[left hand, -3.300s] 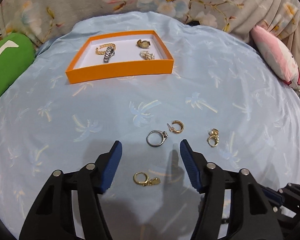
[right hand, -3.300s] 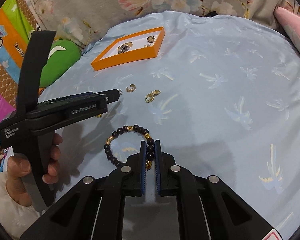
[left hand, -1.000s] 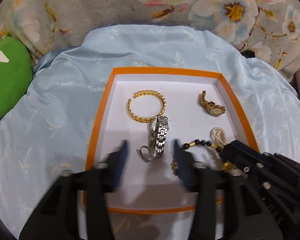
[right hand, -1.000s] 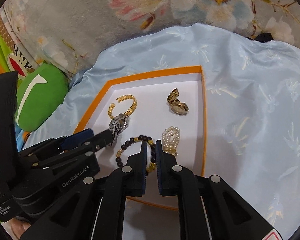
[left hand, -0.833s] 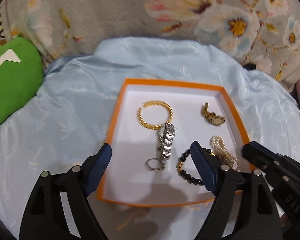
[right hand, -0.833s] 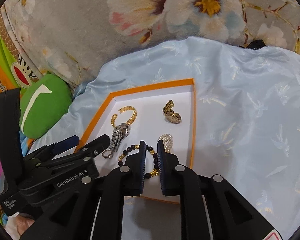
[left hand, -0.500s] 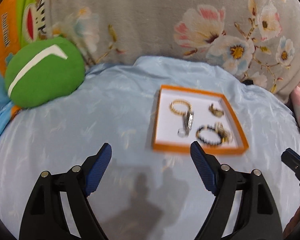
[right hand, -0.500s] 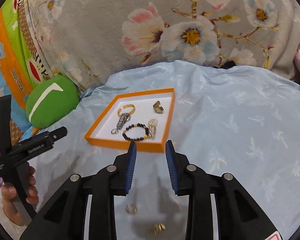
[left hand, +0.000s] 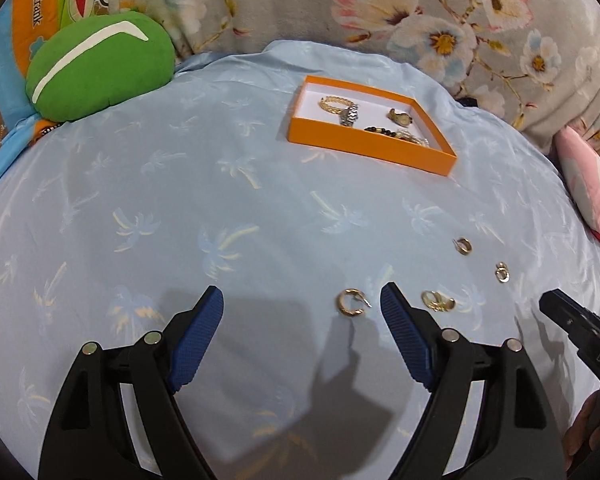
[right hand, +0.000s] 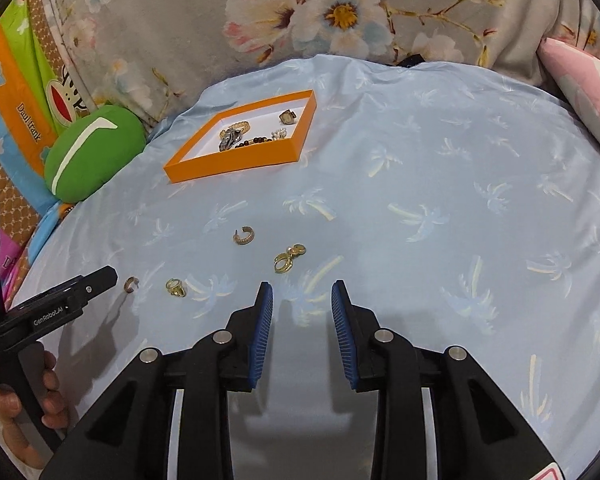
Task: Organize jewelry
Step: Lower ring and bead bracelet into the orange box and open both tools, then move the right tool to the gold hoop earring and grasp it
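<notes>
Status: shallow orange cardboard tray point(left hand: 370, 145) with white floor sits far side of the light-blue palm-print bedsheet point(left hand: 220, 200). Already inside: gold chain bangle point(left hand: 333, 103), silver link watch point(left hand: 349, 114), small gold watch point(left hand: 400, 117), black-and-gold bead bracelet point(left hand: 380, 131), pearl piece point(left hand: 412, 136) next to it.

Left to move, all loose on the sheet and well apart from the tray:
- gold hoop earring point(left hand: 351, 302), between the left tool's tips, closer to its right finger
- gold ring cluster point(left hand: 438, 301), just beside that finger on the outside
- small gold open hoop point(left hand: 463, 245), further out
- gold double-loop earring point(left hand: 502, 272), just ahead of the right tool in its own view

Left tool point(left hand: 302, 334): fingers wide apart, empty, hovering low over the sheet. Right tool point(right hand: 302, 332): fingers apart, narrower gap, empty.

Judgement: a bit over halfway — five pieces in, four small ones out. Left tool looks lined up for the hoop earring. Thin, flat on soft fabric, so pinching could snag the sheet.
</notes>
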Demonstrator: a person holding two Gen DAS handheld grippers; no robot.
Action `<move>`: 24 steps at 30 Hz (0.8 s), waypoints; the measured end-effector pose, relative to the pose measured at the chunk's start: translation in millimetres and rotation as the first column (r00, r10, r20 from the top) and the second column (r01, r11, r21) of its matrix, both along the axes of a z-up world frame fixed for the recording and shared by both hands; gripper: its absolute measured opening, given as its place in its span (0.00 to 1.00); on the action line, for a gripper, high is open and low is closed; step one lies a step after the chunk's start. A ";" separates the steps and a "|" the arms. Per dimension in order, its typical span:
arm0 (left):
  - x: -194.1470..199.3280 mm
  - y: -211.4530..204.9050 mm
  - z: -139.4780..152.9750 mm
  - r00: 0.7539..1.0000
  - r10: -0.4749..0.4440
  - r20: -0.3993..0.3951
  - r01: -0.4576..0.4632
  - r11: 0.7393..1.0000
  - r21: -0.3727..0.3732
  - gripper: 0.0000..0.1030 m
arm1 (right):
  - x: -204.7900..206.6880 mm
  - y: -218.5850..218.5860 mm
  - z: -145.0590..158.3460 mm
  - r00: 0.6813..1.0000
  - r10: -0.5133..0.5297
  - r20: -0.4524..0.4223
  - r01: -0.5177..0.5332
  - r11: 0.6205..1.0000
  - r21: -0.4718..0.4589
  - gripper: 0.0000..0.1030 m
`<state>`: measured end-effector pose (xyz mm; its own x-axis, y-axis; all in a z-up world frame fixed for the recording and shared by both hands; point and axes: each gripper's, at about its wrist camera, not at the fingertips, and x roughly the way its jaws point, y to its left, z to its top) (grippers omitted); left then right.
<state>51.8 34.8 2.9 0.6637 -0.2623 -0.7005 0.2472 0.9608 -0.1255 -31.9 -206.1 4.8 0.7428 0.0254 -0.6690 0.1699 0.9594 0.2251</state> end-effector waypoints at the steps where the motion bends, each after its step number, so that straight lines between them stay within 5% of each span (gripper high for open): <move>1: -2.2 -2.2 -0.5 1.000 -0.001 0.004 0.001 1.000 0.012 0.76 | 0.7 0.8 -0.7 1.000 0.001 -0.004 -0.001 1.000 0.006 0.29; 24: -0.9 -5.6 -5.0 0.999 -0.044 -0.019 0.044 0.999 0.003 0.76 | 70.2 32.8 -3.6 0.997 0.077 -0.028 -0.076 0.997 0.024 0.29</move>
